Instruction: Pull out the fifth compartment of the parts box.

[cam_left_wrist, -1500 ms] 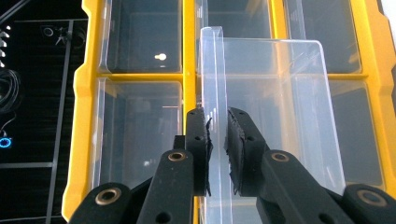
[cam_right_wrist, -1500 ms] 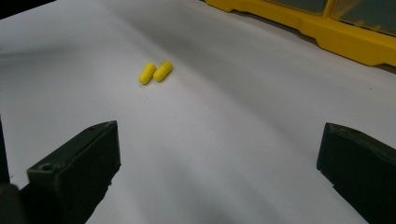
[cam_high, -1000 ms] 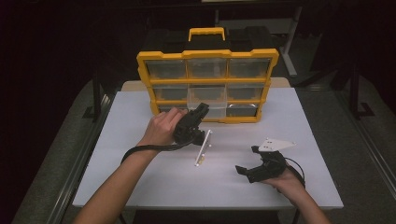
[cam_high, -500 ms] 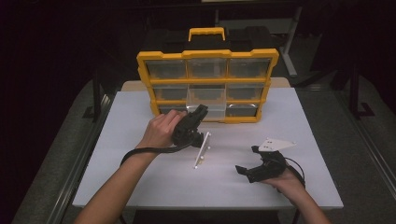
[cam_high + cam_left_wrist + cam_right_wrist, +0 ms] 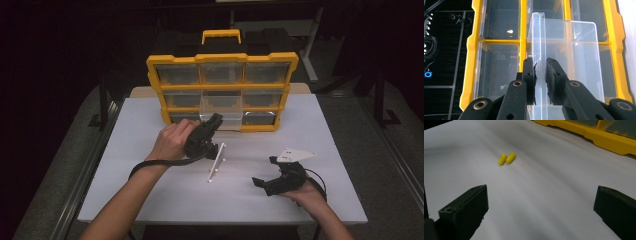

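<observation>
A yellow organizer case (image 5: 220, 59) with clear drawers stands upright at the back of the white table (image 5: 150, 125). One clear drawer (image 5: 230, 107) in its middle column is pulled partway out. My left gripper (image 5: 215, 119) is at that drawer's front. In the left gripper view, the left gripper (image 5: 539, 62) is shut on the clear drawer's upright front tab (image 5: 539, 32), one pad on each side. My right gripper (image 5: 263, 171) rests low at the front right, open. Nothing lies between the right gripper's (image 5: 540, 207) jaws. Two small yellow cylinders (image 5: 507, 158) lie side by side on the table beyond them.
A thin white stick-like item (image 5: 216, 161) lies on the table between the two hands. The case's yellow base edge (image 5: 599, 140) runs behind the cylinders. Black cables trail from both grippers. Dark floor and metal frames surround the table.
</observation>
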`<state>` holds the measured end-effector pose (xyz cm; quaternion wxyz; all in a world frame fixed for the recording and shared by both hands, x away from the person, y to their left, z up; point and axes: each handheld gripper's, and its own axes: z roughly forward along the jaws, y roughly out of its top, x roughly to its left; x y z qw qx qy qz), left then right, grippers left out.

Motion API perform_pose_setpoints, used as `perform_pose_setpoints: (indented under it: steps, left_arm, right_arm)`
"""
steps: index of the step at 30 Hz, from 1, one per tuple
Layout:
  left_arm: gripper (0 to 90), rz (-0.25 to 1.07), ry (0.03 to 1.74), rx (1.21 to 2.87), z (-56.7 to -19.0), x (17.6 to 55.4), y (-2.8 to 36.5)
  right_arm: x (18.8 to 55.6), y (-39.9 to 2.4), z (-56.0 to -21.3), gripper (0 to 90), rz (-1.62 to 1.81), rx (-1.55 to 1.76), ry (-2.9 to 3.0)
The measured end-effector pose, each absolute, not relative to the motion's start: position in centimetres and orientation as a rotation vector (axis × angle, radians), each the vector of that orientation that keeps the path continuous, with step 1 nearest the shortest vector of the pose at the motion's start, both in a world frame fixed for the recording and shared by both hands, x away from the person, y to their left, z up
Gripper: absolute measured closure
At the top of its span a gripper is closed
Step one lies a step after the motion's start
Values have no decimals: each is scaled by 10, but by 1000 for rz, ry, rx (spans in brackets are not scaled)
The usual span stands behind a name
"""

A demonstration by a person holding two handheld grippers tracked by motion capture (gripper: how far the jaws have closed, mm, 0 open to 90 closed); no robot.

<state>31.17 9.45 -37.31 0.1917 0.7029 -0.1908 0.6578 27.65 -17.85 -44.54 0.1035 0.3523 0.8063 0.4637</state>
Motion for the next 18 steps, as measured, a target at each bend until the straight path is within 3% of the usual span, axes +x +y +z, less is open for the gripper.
perform_pose_setpoints:
  steps: [6,7,13,15,16,18]
  left_arm:
    - [736,1852,-532,1971,-373,312,95]
    - [624,1841,-500,1954,-370,310,98]
    - [495,1859,-489,1952,-369,307,101]
    - [495,1864,-483,1953,-370,306,103]
    - [422,1869,-481,1951,-371,306,104]
    - [401,1869,-481,1951,-371,306,104]
  right_arm:
    - [276,-178,-445,0,1367,1043,2379]
    - [277,-178,-446,0,1366,1041,2379]
    - [277,-178,-446,0,1364,1039,2379]
    - [277,-178,-446,0,1365,1041,2378]
    - [277,-178,-446,0,1364,1041,2379]
    - [277,-178,-446,0,1364,1042,2378]
